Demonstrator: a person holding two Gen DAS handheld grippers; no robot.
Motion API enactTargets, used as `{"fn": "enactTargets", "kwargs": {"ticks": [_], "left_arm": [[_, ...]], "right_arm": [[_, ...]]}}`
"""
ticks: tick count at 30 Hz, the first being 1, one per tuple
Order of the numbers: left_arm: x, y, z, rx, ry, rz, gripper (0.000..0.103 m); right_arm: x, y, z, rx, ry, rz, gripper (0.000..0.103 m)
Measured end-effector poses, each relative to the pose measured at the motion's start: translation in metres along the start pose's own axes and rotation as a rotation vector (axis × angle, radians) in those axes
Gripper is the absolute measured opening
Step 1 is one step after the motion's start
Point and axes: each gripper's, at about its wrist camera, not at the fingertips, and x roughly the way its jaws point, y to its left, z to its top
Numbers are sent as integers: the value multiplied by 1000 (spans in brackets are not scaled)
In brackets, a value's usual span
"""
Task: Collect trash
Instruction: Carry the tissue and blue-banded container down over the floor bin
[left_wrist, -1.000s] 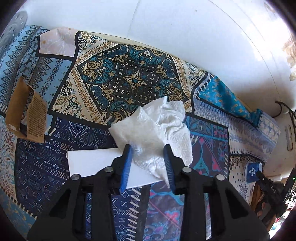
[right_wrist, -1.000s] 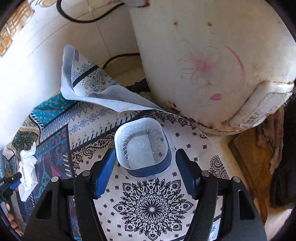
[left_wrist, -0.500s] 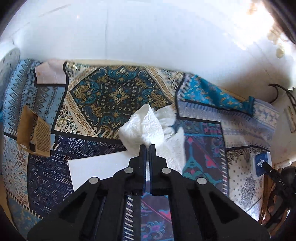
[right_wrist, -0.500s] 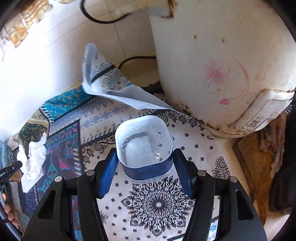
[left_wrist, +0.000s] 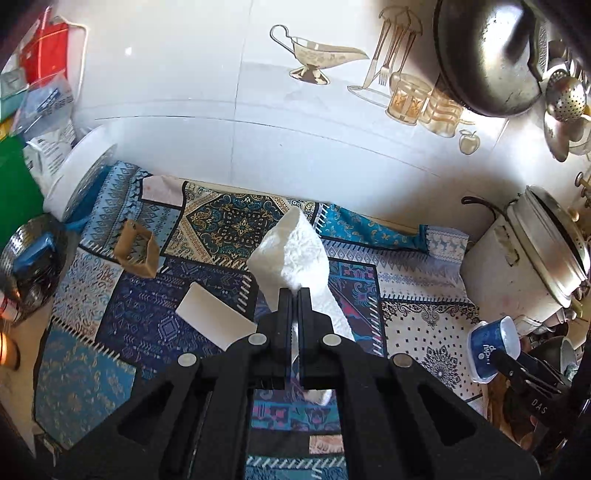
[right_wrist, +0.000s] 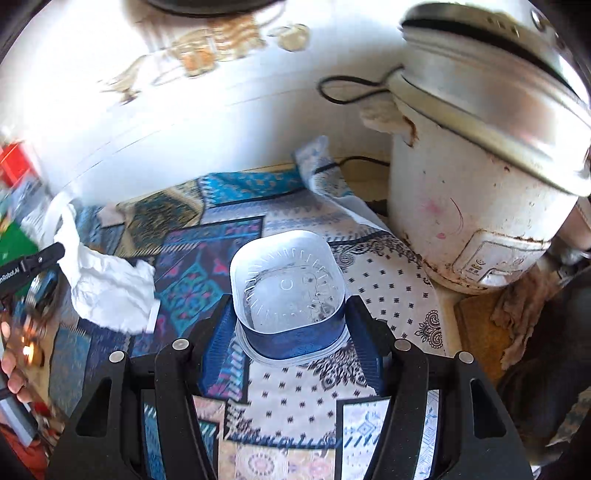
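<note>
Left claw (left_wrist: 294, 295) clenched on the crumpled tissue (left_wrist: 291, 254), which a second ago lay loose on the patterned cloth (left_wrist: 147, 321) between parted fingers and now hangs lifted off the worktop just ahead of the fingertips. Right claw (right_wrist: 290, 317), previously open around the plastic cup (right_wrist: 288, 291), now grips it and has raised it clear of the cloth. Two pieces of trash appear secured, while the white card (left_wrist: 214, 321) and brown wrapper (left_wrist: 136, 251), left of the left claw, remain.

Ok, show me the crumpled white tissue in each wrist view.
Left wrist: tissue at centre, pinched in the left gripper.
Right wrist: tissue at the left edge.
Shared landmark: the white rice cooker, at the right in both.
</note>
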Motion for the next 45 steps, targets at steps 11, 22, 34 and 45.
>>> {"fn": "enactTargets", "kwargs": {"ticks": [11,22,34,45], "left_arm": [[-106,16,-59,22,-51,3,1],[-201,67,-129,110,-105,-86,1],[-252,118,-243,161,35,-91,1],[-208,124,-348,109,258,-34,0]], "right_arm": [[-45,67,-49,-90,-21,116,57],[-94,129,-145,-31,-66,61,57],[-124,176,-265,7,14,45,57],[-91,158,-337,-23,160,61,57]]}}
